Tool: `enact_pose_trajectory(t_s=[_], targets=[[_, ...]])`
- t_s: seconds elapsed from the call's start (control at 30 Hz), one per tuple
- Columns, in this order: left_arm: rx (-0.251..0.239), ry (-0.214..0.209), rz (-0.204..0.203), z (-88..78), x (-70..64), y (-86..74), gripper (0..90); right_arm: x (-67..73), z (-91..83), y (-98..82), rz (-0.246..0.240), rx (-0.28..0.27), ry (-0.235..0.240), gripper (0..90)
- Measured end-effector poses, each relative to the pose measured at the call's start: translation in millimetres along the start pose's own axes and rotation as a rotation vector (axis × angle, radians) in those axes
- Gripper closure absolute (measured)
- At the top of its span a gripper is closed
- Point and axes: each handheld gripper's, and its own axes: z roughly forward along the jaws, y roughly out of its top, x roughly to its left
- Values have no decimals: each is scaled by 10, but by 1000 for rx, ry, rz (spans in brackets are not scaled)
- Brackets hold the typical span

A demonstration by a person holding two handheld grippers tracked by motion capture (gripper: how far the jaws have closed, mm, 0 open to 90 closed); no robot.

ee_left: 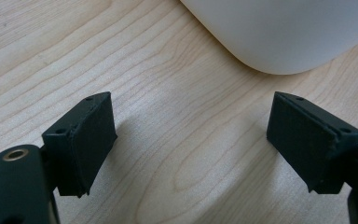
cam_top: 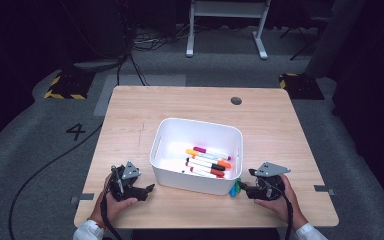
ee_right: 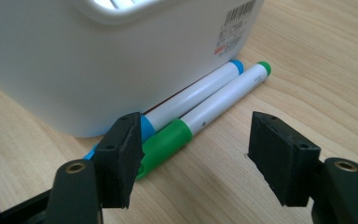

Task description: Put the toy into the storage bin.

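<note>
Flanking bin (cam_top: 166, 176), both grippers (ee_left: 191, 140) (ee_right: 193, 156) gape

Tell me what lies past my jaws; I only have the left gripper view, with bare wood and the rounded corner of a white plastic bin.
Observer: Inside the white plastic bin lie several white-barrelled markers with orange, red, black and magenta caps.
Operator: Anything left outside it?
Observer: Yes. A blue-capped marker and a green-capped marker lie side by side on the wooden table, the blue one against the bin's wall.
Operator: Where is the other gripper?
Observer: The right gripper is open, its jaws low on either side of the green marker's cap.
</note>
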Motion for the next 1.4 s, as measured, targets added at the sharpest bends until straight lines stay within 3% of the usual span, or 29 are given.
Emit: enact_pose_trajectory(t_s=[0.2,0.3,0.53,0.77,1.0,1.23,1.4], targets=[[0,0,0,0,0,0,155,-35,87,19,88,-10,32,366],[0,0,0,0,0,0,155,-39,145,18,66,11,-5,373],[1,1,0,-1,0,0,156,-122,207,-52,69,54,-43,413],[2,3,0,-2,0,0,155,-384,116,-191,129,42,-92,551],[0,-1,0,0,0,0,155,-559,97,-238,107,18,-82,732],[0,0,0,0,0,0,156,-632,93,-246,104,15,-83,743],[0,-1,0,0,1,0,155,-665,-8,-240,120,-35,-68,744]])
